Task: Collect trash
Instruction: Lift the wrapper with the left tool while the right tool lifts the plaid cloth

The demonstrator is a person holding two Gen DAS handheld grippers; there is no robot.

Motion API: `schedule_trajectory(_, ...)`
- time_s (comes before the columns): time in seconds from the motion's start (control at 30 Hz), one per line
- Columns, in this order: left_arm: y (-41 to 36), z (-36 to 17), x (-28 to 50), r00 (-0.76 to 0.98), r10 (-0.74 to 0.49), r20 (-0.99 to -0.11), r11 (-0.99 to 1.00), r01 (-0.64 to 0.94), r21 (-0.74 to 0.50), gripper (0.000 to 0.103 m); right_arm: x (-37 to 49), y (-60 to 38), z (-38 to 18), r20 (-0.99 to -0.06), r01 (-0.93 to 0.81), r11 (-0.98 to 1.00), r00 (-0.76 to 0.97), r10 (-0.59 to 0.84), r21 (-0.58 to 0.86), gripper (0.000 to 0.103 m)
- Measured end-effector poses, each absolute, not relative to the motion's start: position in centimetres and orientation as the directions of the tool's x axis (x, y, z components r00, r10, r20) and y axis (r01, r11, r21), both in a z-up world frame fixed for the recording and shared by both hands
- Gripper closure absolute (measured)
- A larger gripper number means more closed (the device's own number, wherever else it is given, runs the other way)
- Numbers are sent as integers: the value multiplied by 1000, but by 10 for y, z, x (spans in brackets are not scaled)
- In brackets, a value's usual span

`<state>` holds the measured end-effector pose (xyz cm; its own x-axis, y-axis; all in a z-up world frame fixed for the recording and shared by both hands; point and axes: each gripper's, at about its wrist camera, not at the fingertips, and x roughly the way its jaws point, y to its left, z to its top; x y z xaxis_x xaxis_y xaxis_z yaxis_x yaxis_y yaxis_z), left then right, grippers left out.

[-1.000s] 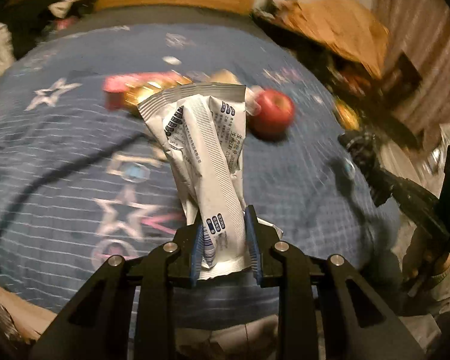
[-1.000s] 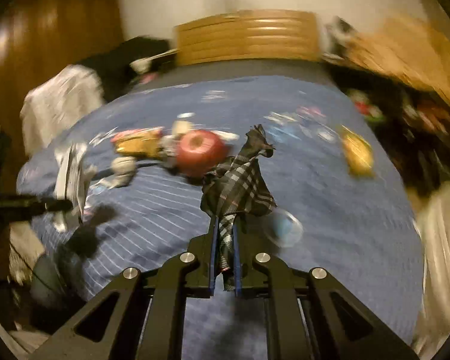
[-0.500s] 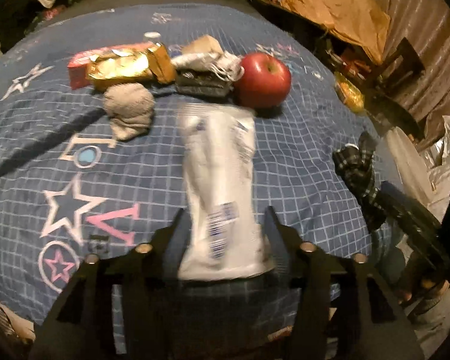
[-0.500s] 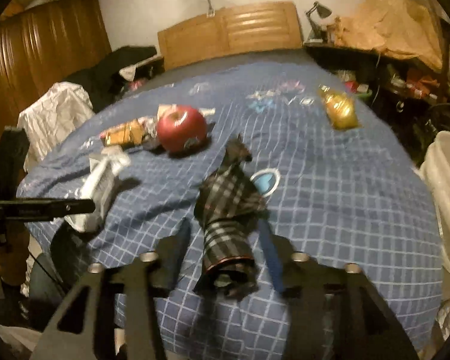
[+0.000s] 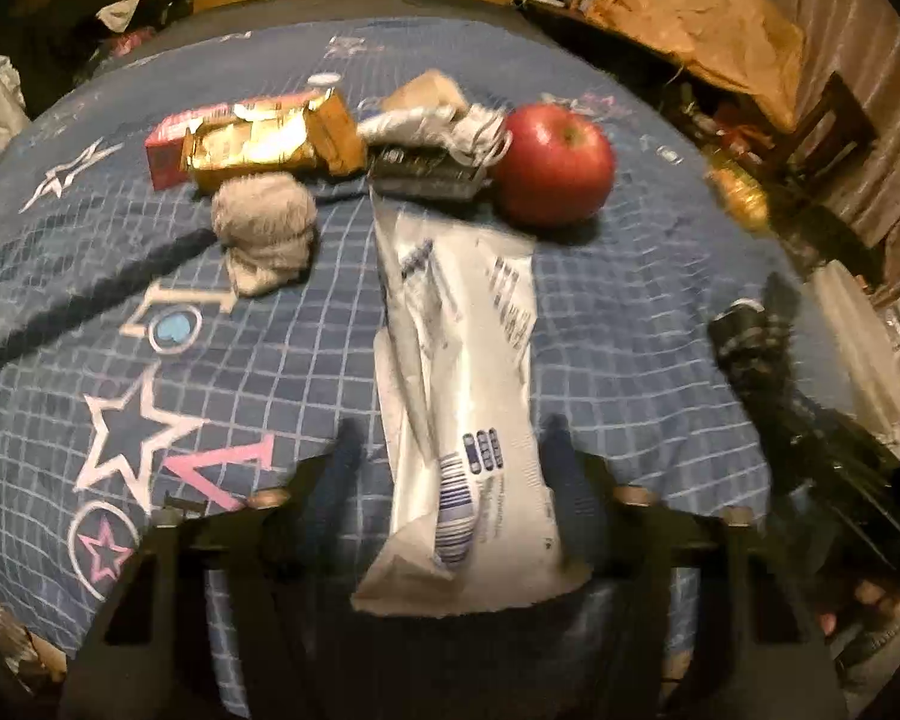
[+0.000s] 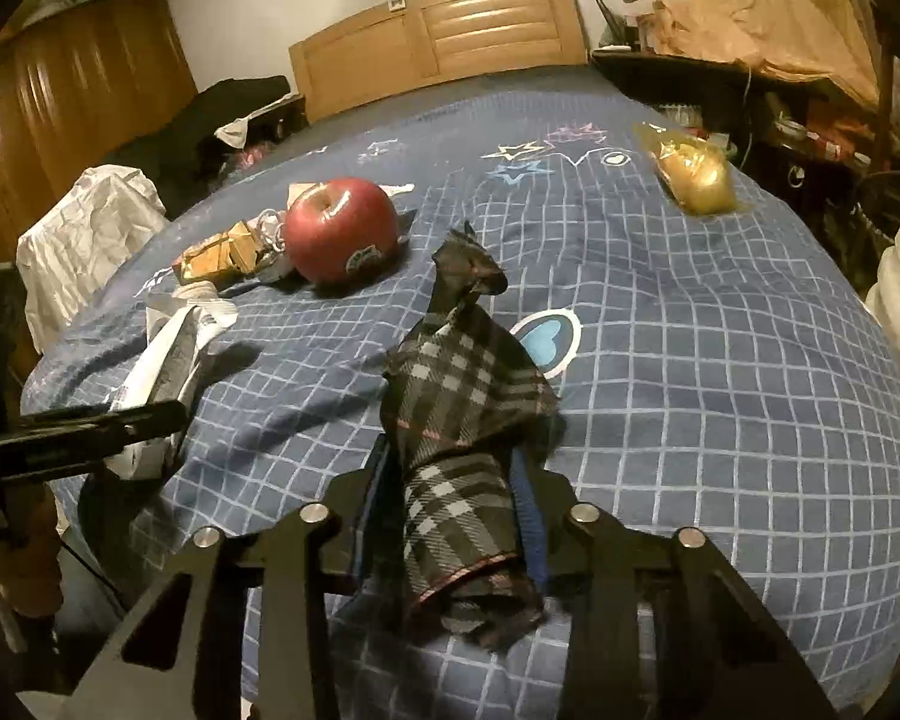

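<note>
Left gripper (image 5: 456, 450) jaws stand fairly wide after closing in a little, and the white wrapper (image 5: 459, 396) lies between them; pads do not look pressed on it, though blur makes the contact hard to read. The wrapper runs from its near end at 6 o'clock up toward 12, its far end just short of the red apple (image 5: 555, 165) at 1 o'clock. It looks like empty crinkly film: light, limp, slick. Best taken across the near end by the barcode, where it is flattest. Right gripper (image 6: 450, 480) jaws stand narrow, having just been closing, with the plaid cloth (image 6: 459, 396) between them, its near end bunched in the gap and its tip pointing to 12; whether the pads squeeze it I cannot tell. Cloth is soft and floppy, so pinch a thick fold. Both things rest on the blue checked bedspread (image 6: 720, 390). Gold packet (image 5: 258, 141) and grey sock ball (image 5: 264, 231) sit at 11 o'clock.
</note>
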<state>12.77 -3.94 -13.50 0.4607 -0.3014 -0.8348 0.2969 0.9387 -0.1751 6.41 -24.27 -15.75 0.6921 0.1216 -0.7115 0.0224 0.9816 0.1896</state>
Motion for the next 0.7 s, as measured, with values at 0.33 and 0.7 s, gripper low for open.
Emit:
schedule_trajectory(0.33, -45, -106, 111, 570, -239, -786, 962, 252, -111, 62, 47, -232, -143, -665, 23, 981, 738, 113, 192, 83)
schedule_trajectory(0.7, -57, -90, 90, 647, -153, -747, 975, 222, -8, 62, 13, -207, -118, -610, -27, 994, 788, 89, 111, 83)
